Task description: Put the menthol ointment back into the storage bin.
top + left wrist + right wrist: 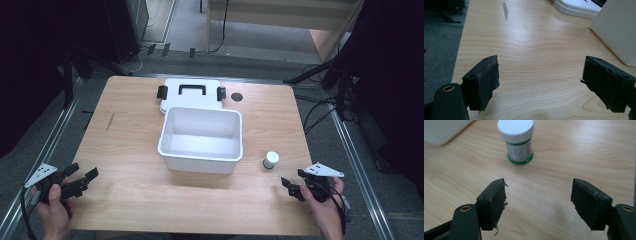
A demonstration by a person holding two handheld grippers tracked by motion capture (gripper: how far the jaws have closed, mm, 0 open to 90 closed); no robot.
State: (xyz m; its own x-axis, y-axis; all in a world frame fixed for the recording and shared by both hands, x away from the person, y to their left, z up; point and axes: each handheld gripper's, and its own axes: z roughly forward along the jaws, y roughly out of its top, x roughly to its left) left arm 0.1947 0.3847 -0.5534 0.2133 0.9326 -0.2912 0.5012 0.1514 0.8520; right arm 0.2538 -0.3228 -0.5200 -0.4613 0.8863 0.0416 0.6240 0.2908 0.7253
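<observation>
A white open box (201, 140) stands mid-table, empty inside; its corner shows in the left gripper view (616, 30). Its white lid (191, 92) with a black handle and clips lies flat behind it. A small jar (271, 159) with a white cap and green base stands upright right of the box, just ahead of my right gripper (537, 203) in the right gripper view (517, 142). My right gripper (291, 186) is open near the front right edge. My left gripper (85, 177) is open at the front left, over bare wood (540, 83).
A dark round disc (237, 97) lies on the table right of the lid. A dark streak (110, 121) marks the wood at the left. The wooden table (130, 200) has bare room along its front. Tripod legs and cables stand on the floor around it.
</observation>
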